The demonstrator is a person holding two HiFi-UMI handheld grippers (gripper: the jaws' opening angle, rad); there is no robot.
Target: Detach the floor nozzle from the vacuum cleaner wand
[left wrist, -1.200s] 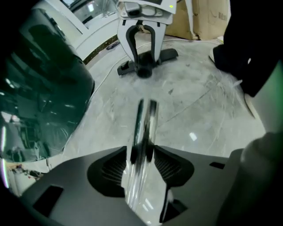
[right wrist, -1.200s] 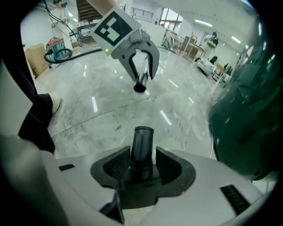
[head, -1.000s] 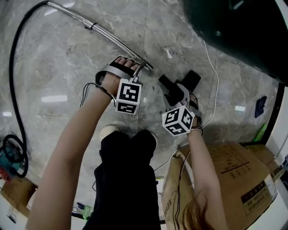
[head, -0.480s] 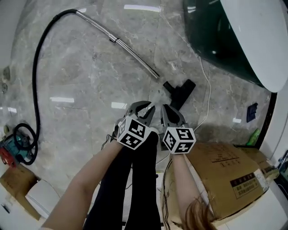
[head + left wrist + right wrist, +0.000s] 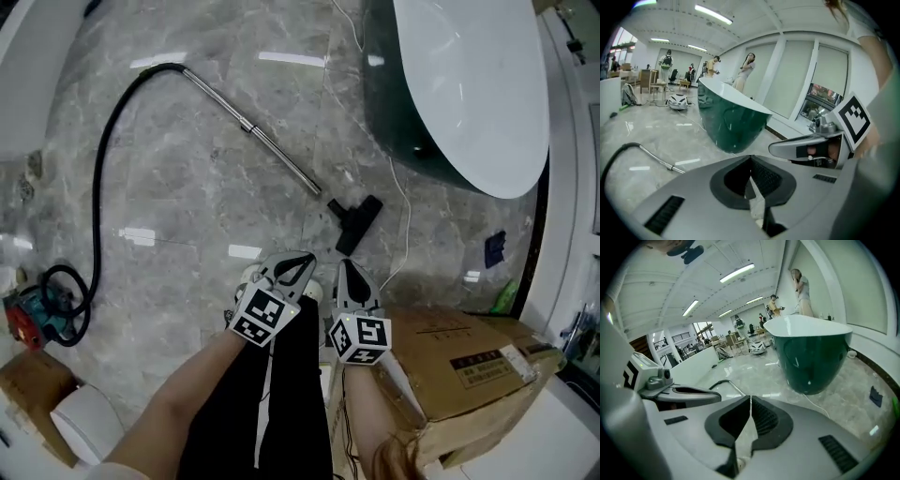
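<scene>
On the grey marble floor, the black T-shaped plastic floor nozzle [image 5: 354,223] lies just off the near end of the dark green, white-lined oval bathtub [image 5: 403,141]. The long silver metal vacuum wand [image 5: 253,129] slants away from the tub. Its free tip is the end nearest the tub and stops just short of the nozzle's neck. I make out a small gap there, so the two look parted. The wand's far end joins a black flexible hose [image 5: 101,169] that curls off further from the tub.

Both tools hang well apart from the tub, close to the person's legs. The left gripper [image 5: 298,264] has just been closing its jaws, which now meet pad to pad with nothing between them. The right gripper [image 5: 349,279] has done the same and grips only air.

To my eye the detaching step is finished. If anything is left, it is checking that the nozzle is truly free. That would call for opening a claw, reaching down and nudging the nozzle away from the wand tip.
</scene>
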